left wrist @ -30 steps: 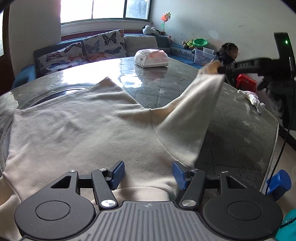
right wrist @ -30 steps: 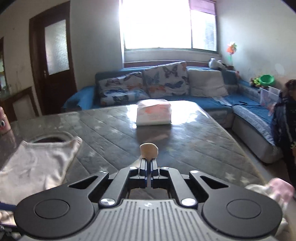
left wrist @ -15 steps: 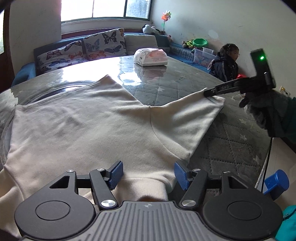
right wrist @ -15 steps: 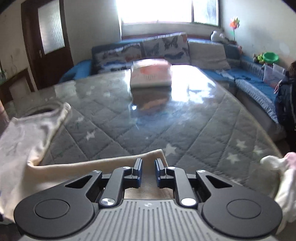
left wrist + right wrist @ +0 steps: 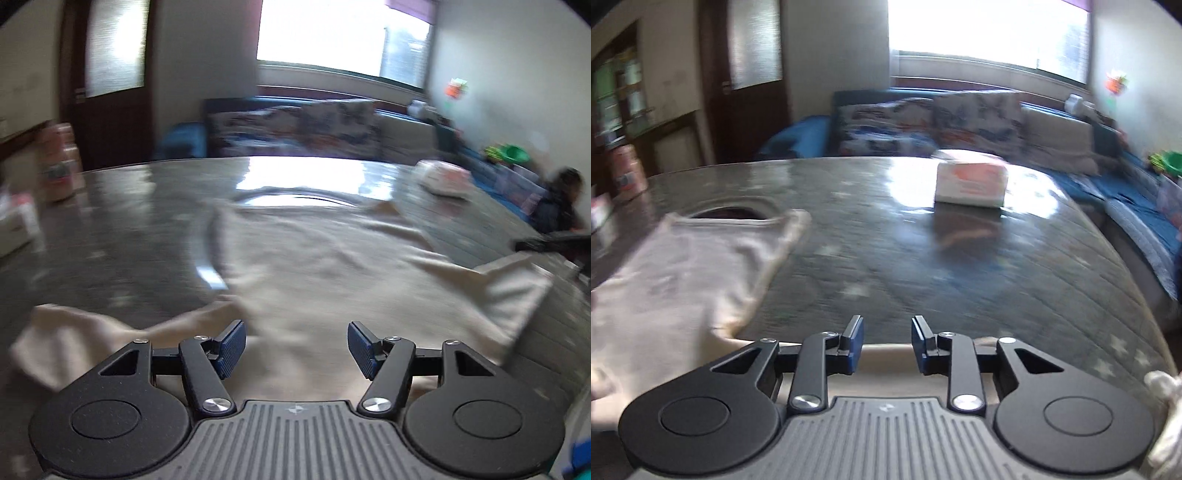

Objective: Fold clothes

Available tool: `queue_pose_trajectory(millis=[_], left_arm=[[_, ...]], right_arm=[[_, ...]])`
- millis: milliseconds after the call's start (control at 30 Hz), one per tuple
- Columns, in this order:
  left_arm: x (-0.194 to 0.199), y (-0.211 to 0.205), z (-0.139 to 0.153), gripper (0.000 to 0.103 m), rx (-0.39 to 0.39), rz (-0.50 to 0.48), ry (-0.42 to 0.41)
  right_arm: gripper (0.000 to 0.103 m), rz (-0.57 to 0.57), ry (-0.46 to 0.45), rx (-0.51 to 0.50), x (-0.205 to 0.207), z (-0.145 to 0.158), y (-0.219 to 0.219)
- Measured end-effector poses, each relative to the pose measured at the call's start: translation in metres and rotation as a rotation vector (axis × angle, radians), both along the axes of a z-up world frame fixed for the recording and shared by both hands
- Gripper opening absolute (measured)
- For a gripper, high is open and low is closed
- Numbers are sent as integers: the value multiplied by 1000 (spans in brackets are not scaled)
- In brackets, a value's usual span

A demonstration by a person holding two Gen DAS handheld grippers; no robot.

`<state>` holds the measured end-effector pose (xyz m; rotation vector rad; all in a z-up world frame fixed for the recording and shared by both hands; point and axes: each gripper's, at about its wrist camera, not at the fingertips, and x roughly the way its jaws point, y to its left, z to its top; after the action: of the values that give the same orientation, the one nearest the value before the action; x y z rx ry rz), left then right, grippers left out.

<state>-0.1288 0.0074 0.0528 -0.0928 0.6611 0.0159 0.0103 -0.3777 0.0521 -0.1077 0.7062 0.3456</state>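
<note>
Seemingly the garment is at the laying-out step: the left gripper [image 5: 293, 345] hangs wide open with nothing between its blue pads over the cream, soft-knit top [image 5: 332, 266] spread flat on the grey quilted, star-patterned table cover [image 5: 960, 273], and the right gripper [image 5: 885, 341] is opening, its jaws empty above the cloth's edge. Next, I judge, comes pinching a sleeve and carrying it inward. Only the left view shows both sleeves; only the right shows the white-and-orange tissue pack [image 5: 971, 182] sharply.

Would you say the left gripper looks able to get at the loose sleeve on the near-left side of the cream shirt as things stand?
Probably yes: the left gripper stands open with nothing between its pads, and the sleeve lies flat on the table just to its left, with nothing over it.
</note>
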Motion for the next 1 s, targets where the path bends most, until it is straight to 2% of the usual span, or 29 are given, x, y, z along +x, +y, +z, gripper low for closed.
queue_pose_trajectory(millis=[267, 367, 467, 667, 733, 800, 867, 1000], left_arm=[[-11, 102, -10, 65, 140, 433, 32], [-13, 129, -19, 65, 154, 537, 60], [-14, 149, -26, 65, 129, 585, 81], [-7, 161, -35, 64, 101, 561, 86], [-7, 162, -35, 54, 92, 550, 74], [-8, 162, -36, 35, 80, 539, 62], [-9, 163, -34, 22, 76, 536, 52], [-9, 164, -30, 8, 69, 530, 32]], right_arm=[[31, 280, 15, -1, -17, 12, 84], [31, 382, 25, -7, -23, 13, 118], [31, 475, 38, -9, -30, 13, 152], [31, 663, 50, -18, -52, 13, 220], [31, 723, 55, -18, -60, 11, 240], [31, 781, 59, -23, -70, 8, 259], [31, 831, 63, -32, -78, 4, 277], [31, 898, 82, -46, -90, -7, 304]])
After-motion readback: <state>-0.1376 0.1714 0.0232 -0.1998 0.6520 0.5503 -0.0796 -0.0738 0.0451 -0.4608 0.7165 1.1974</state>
